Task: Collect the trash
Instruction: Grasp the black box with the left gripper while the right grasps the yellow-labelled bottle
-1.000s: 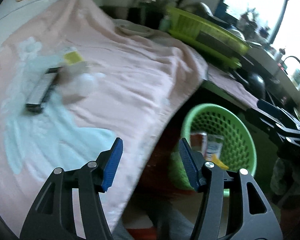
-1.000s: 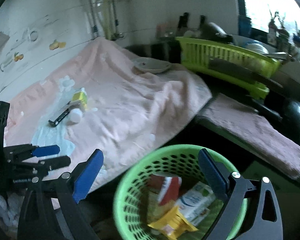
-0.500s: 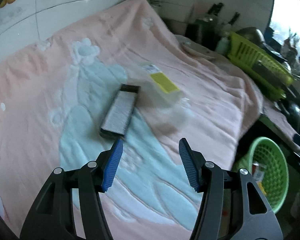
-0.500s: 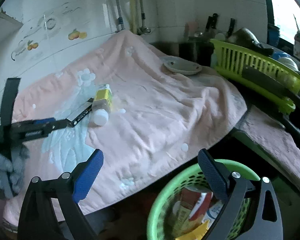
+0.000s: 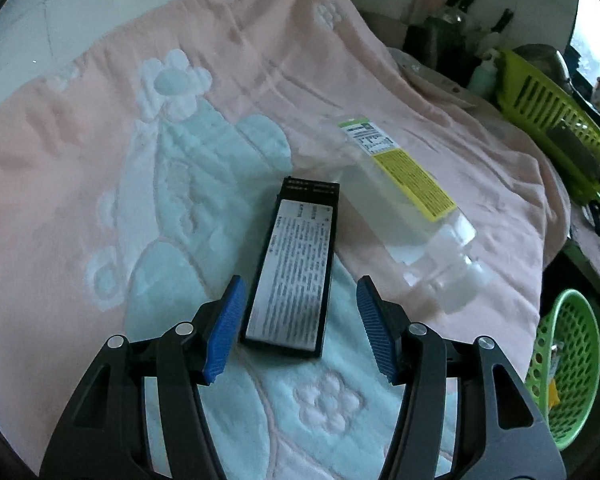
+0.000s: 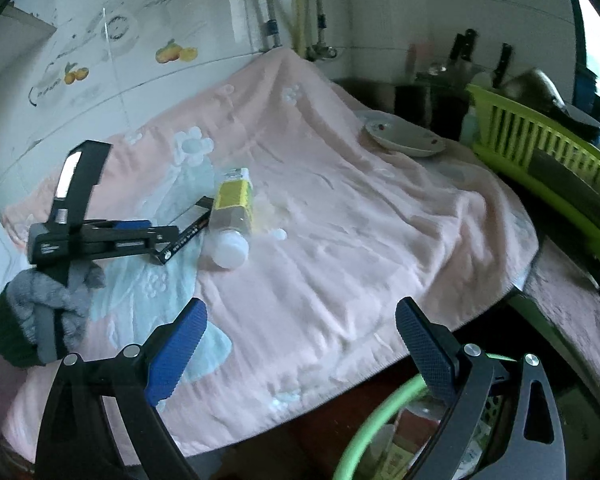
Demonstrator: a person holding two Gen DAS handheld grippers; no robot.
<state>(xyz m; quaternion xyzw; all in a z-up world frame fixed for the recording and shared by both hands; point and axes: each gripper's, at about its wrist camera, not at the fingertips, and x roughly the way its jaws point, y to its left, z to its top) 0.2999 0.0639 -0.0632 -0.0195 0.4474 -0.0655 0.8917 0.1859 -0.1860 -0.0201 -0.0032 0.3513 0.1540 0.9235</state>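
Two pieces of trash lie on the pink towel (image 5: pixel 380 92) ahead of my left gripper (image 5: pixel 300 324): a flat black box (image 5: pixel 296 276) and, just beside it on the right, a clear bottle (image 5: pixel 400 208) with a yellow label. From the left wrist, the box's near end sits between my fingertips, low in the gap, and its long axis runs away from me almost along my pointing line — so my jaws straddle its narrow width. They stand released, wider than the box, with no pad touching it. The bottle lies slanted, its white cap toward the lower right, and the green basket (image 5: pixel 568 364) sits off the towel's edge at far right. From the right wrist, my right gripper (image 6: pixel 300 340) hangs spread wide and empty over the towel's near edge, with the basket rim (image 6: pixel 380 412) under its right finger. The box (image 6: pixel 188 232) and bottle (image 6: pixel 232 216) are well apart from it, up to the left — there the left gripper (image 6: pixel 140 236) reaches the box's end, so I judge the left the nearer hand for this pick.
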